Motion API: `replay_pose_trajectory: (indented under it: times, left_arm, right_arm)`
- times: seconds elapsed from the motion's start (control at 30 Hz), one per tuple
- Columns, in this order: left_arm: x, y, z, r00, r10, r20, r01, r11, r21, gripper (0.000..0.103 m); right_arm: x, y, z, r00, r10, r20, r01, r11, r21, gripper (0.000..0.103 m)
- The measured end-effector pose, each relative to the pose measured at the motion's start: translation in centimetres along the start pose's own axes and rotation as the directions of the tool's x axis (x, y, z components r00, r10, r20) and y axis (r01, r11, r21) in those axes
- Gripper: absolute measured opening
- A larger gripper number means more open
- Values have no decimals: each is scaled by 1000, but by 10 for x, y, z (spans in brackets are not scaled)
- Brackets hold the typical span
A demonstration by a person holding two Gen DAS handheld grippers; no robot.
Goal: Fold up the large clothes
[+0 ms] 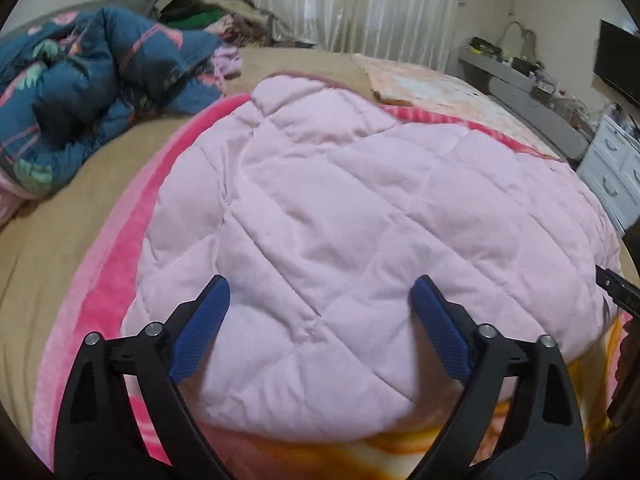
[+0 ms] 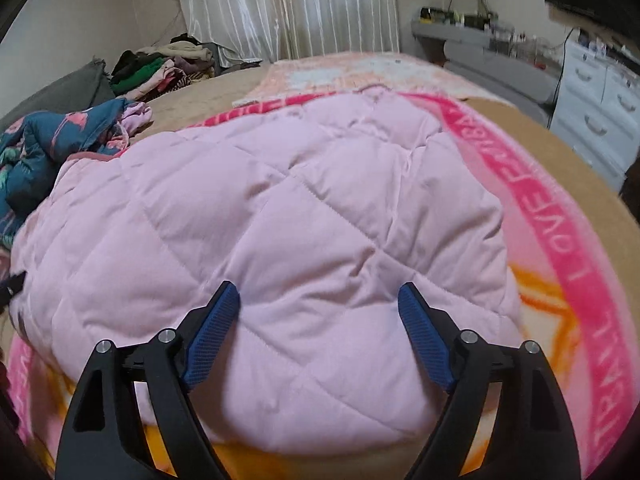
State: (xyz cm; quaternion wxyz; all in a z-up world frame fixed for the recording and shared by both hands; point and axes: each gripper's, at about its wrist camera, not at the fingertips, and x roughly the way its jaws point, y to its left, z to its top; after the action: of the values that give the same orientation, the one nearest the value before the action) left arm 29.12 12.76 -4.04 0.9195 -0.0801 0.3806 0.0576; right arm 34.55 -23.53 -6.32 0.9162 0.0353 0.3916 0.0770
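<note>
A pale pink quilted garment [image 1: 360,216] lies spread flat on a pink and orange blanket [image 1: 104,280] on the bed. It fills the middle of the right wrist view [image 2: 280,220] too. My left gripper [image 1: 320,292] is open and empty, its blue pads over the garment's near part. My right gripper [image 2: 320,300] is also open and empty, just above the garment's near edge. A black tip of the right gripper [image 1: 616,288] shows at the left wrist view's right edge.
A crumpled blue patterned comforter [image 1: 92,80] lies at the far left of the bed. A heap of clothes [image 2: 160,68] sits at the back by the curtain [image 2: 288,8]. A white drawer unit [image 2: 596,104] and a grey shelf [image 1: 528,96] stand to the right.
</note>
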Motion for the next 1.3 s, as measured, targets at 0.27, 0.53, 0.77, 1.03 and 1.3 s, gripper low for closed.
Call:
replay_pose_trajectory:
  times: [0.27,0.53,0.77,1.03,1.3]
  left_arm:
    - [24,4,11,999,14,-32,-14,1000,-9,91]
    - [0,1,14,1000,21,-23,-21,1000,-13,90]
    - [-56,0,16,999,5,35,-5,1000,-14,94]
    - [-111,1,9,996,-1,88,3,1000,-20,94]
    - [-143,9,-14,995,-12,99,17,999,-47,94]
  right_arm:
    - [32,8,14,1000,-25,-14,24,998,-58,85]
    - [16,1,28,999,-12,-47,11,999,-36,87]
    - [-57,-7,29,996,58,63,-61,997,38,99]
    - [-138,0,28,981,114,157,-120,993,25,99]
    - [-186,-4,2,973,113,199,-120,992,26,99]
